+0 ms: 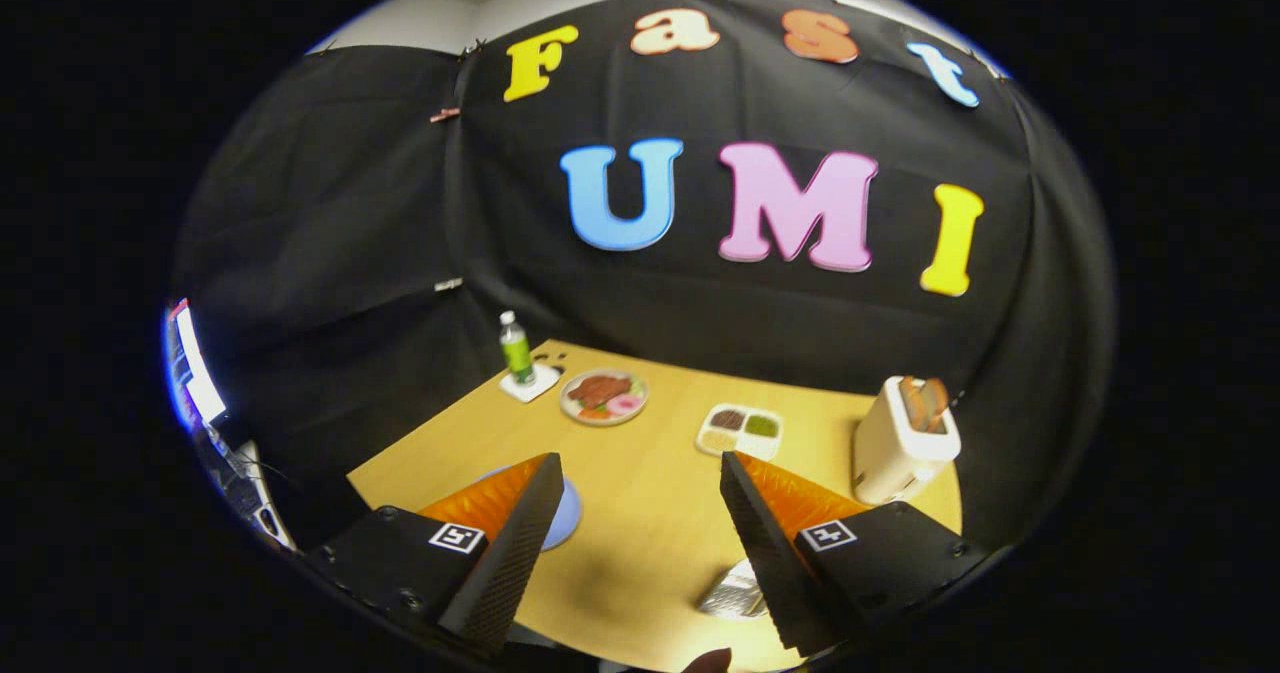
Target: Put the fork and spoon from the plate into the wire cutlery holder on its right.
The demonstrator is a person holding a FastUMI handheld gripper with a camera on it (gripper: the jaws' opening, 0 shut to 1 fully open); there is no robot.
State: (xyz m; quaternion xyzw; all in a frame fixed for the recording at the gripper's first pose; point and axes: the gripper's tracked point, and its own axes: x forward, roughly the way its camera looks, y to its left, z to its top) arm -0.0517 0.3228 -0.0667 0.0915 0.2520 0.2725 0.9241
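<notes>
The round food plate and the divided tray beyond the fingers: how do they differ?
The gripper is open over the table, holding nothing.

1. The round food plate is circular; the divided tray is a rounded rectangle.
2. The plate holds its food in one open dish; the tray is split into four compartments.
3. The plate sits beside the green bottle; the tray lies nearer the toaster.

Both lie flat on the table, beyond the fingers.

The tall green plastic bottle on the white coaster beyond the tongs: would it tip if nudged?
Probably. The green plastic bottle is tall and narrow, standing upright on a small white coaster, so a push high up likely topples it. It looks light. The open tongs are far short of it.
</notes>
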